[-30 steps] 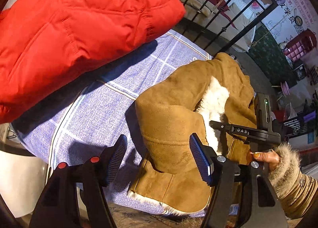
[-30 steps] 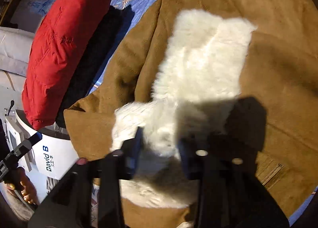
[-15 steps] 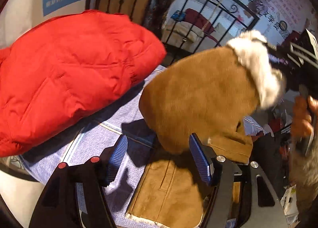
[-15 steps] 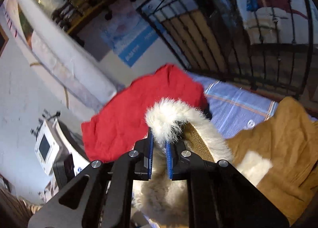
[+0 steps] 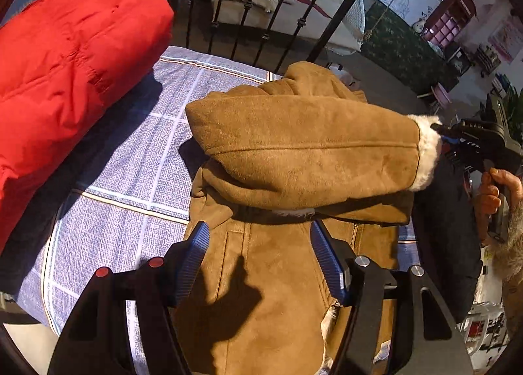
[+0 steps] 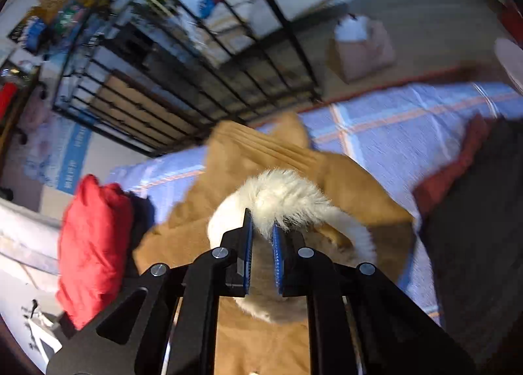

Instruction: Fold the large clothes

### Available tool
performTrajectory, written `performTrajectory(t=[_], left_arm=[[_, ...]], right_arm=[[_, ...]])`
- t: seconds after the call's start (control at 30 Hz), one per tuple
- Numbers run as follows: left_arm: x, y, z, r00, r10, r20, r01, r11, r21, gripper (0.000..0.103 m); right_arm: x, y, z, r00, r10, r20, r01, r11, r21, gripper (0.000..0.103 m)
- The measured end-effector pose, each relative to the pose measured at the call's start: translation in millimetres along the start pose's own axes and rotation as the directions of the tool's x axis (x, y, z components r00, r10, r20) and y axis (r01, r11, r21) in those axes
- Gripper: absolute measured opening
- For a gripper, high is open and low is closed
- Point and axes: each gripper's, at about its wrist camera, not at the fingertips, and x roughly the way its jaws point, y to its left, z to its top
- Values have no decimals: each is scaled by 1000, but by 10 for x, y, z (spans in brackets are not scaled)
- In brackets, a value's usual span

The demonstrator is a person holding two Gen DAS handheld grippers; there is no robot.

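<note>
A tan suede coat (image 5: 287, 264) with white fleece lining lies on a blue checked sheet (image 5: 130, 153). Its sleeve (image 5: 307, 146) is stretched out to the right across the coat's body. My right gripper (image 6: 261, 231) is shut on the sleeve's white fleece cuff (image 6: 287, 198); it also shows in the left wrist view (image 5: 441, 138) at the cuff (image 5: 425, 153). My left gripper (image 5: 261, 251) is open and empty, hovering just above the coat's lower front, with blue pads (image 5: 196, 254) either side of it.
A folded red puffer jacket (image 5: 65, 81) lies on the sheet at the left, over something dark. A black iron railing (image 5: 261, 9) runs behind the bed. A dark garment (image 5: 447, 237) hangs at the right edge, also shown in the right wrist view (image 6: 474, 244).
My right gripper has lifted the fleece cuff and carried the sleeve out to the right, laying it across the coat. My left gripper has stayed open over the coat's lower part.
</note>
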Motion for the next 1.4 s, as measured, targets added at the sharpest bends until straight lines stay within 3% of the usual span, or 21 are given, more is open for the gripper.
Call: performTrajectory(t=[0.13,0.27,0.33,0.47,0.57,0.63,0.7,0.77,0.9,0.93,1.03,1.13,1.2,1.23,1.3,1.33,1.37,1.4], left_arm=[[154,42,269,999,42,8,-42,999,8,62],[279,368,688,1000,12,5,-12,993,-117,63],[425,528,937,1000,-16,-26,12,984,-177,63],[785,698,1272,997,26,-76,-41,977,-209,63],[1184,799,1395,981,-35,-192,-20,961,-274,62],[1316,691,1422,972,-19,-235,-32,977,-212,59],[1350,565,1446,967,33,-252,-67,989,-128,43],[1337,554,1522,963,28,-269,-60,992,-112,27],[1305,678,1812,960,127,-251,-163,978,-128,21],[1343,684,1866,955,140,-260,-178,975,-131,21],[1544,617,1912,933,224,-282,-261,960,-102,21],[1714,643,1890,911,266,-314,-322,936,-140,22],[1754,626,1903,902,291,-319,-337,936,-99,25],[1743,604,1904,899,307,-314,-343,937,-68,28],[1648,602,1900,908,306,-286,-331,943,-43,33],[1564,622,1895,914,308,-263,-329,943,-40,42],[1442,646,1885,921,320,-224,-337,941,-41,58],[1343,668,1877,927,330,-177,-343,938,-47,65]], right_arm=[[158,-278,-215,999,-17,-28,19,998,66,11],[194,-397,-333,998,-47,-34,49,998,39,11],[201,-443,-374,998,-47,-35,49,998,44,11],[182,-533,-481,999,-40,-32,42,997,63,11],[139,-509,-535,999,-41,-35,43,997,70,11],[90,-501,-559,999,-38,-39,41,996,79,11],[26,-485,-578,998,-39,-42,43,995,89,11],[-61,-443,-589,998,-52,-44,56,995,88,11],[-120,-348,-628,998,41,-57,-36,997,74,11],[-71,-320,-634,997,38,-67,-33,997,67,11],[157,-224,-587,992,-70,-101,71,997,10,11],[440,-265,-467,979,-173,-104,174,985,1,11],[645,-337,-387,956,-274,-100,273,962,-29,11],[761,-416,-354,955,-273,-118,273,962,-17,11],[905,-513,-322,954,-264,-144,268,963,11,11],[952,-517,-311,951,-270,-148,274,962,5,11],[975,-499,-304,948,-282,-147,283,959,-15,12],[984,-485,-305,946,-289,-146,288,957,-27,13]])
